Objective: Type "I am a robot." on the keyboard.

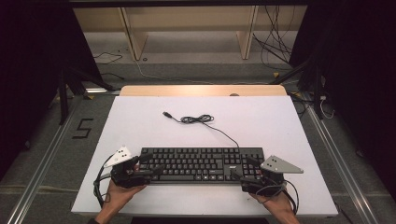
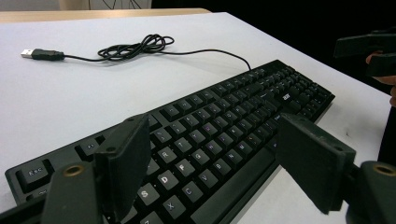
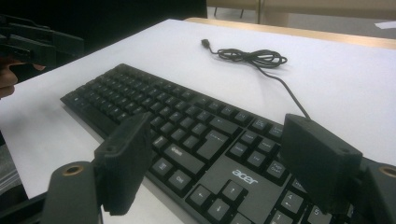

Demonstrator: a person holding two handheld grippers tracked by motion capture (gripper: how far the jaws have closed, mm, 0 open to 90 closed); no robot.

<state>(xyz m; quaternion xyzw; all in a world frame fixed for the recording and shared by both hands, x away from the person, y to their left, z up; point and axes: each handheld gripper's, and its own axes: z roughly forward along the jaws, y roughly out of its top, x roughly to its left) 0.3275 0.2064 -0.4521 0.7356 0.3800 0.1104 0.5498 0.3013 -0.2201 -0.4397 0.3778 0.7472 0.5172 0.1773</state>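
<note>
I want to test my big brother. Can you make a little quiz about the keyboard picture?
1. True or false: the keyboard cable's plug is plugged into something.
2. What stands over each end of the keyboard? A) cups B) the left gripper and right gripper C) books
3. What colour is the table top?

Key: 1 false, the plug lies loose on the table. 2 B, both with jaws open. 3 white.
</note>
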